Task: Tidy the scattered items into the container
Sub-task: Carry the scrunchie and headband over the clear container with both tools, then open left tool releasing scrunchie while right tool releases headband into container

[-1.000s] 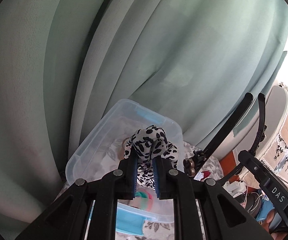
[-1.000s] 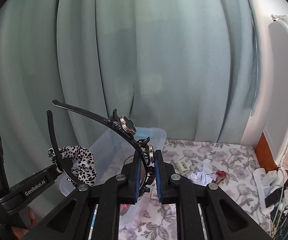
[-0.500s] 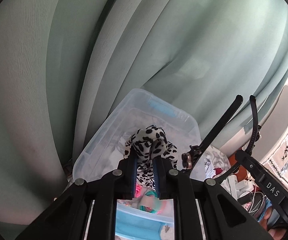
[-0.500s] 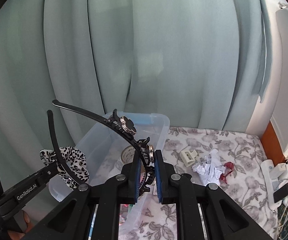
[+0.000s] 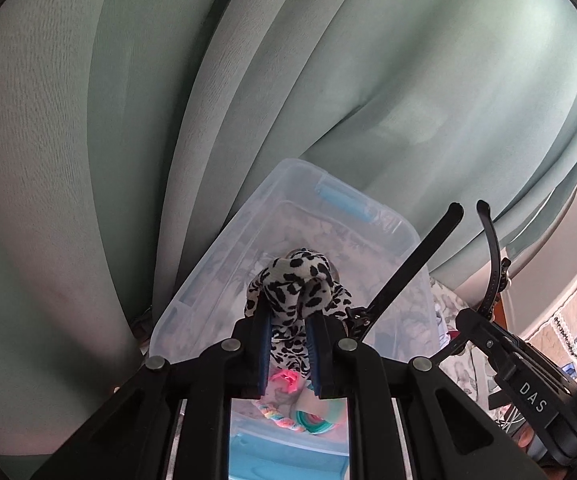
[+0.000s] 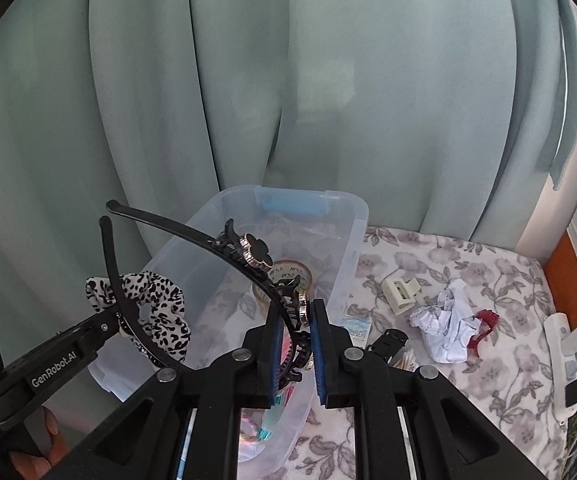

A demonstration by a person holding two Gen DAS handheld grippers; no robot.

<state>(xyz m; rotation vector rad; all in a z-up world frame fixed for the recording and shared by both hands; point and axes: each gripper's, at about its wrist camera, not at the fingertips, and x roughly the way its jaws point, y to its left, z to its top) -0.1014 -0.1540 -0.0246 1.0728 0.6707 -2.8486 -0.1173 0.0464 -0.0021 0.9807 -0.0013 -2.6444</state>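
My left gripper (image 5: 288, 322) is shut on a leopard-print scrunchie (image 5: 300, 284) and holds it over the clear plastic container (image 5: 224, 248). The scrunchie (image 6: 156, 312) also shows at the left of the right wrist view. My right gripper (image 6: 294, 316) is shut on a black headband (image 6: 192, 236) with a flower ornament, held above the container (image 6: 348, 248). The headband (image 5: 412, 264) rises at the right of the left wrist view. Inside the container lie a roll of tape (image 6: 298, 274) and colourful hair ties (image 5: 288, 420).
On the floral bedspread (image 6: 468, 380) to the right of the container lie a cream hair clip (image 6: 398, 290), crumpled white paper (image 6: 446, 326), a red item (image 6: 484, 328) and a black clip (image 6: 386, 342). Green curtains (image 6: 288, 80) hang close behind. A power strip (image 6: 568, 344) sits far right.
Both grippers have come down and forward over the container with their items still held. The container now shows larger and more of its inside is in view.
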